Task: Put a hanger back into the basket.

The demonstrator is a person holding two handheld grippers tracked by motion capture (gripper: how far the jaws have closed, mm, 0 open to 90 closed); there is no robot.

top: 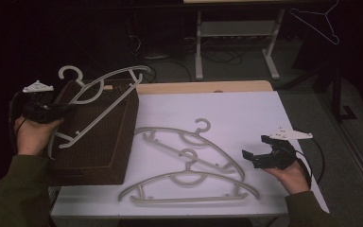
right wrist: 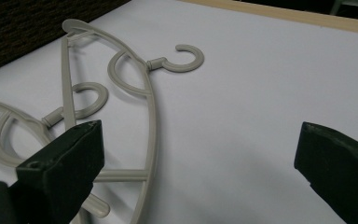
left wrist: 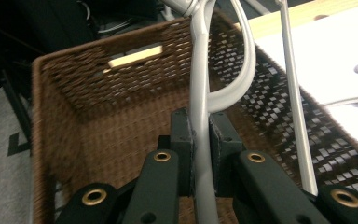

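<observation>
Pinching a hanger (top: 105, 92) over the basket (top: 99, 156), the left gripper (left wrist: 200, 140) (right gripper (top: 255, 158) spread wide).

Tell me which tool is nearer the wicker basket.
Left. The left tool holds a hanger over the basket; the right tool hovers across the table, beyond two hangers.

Held hanger (left wrist: 200, 93) cut off at top edge (hook unseen), its btm hidden behind gripper.
</observation>
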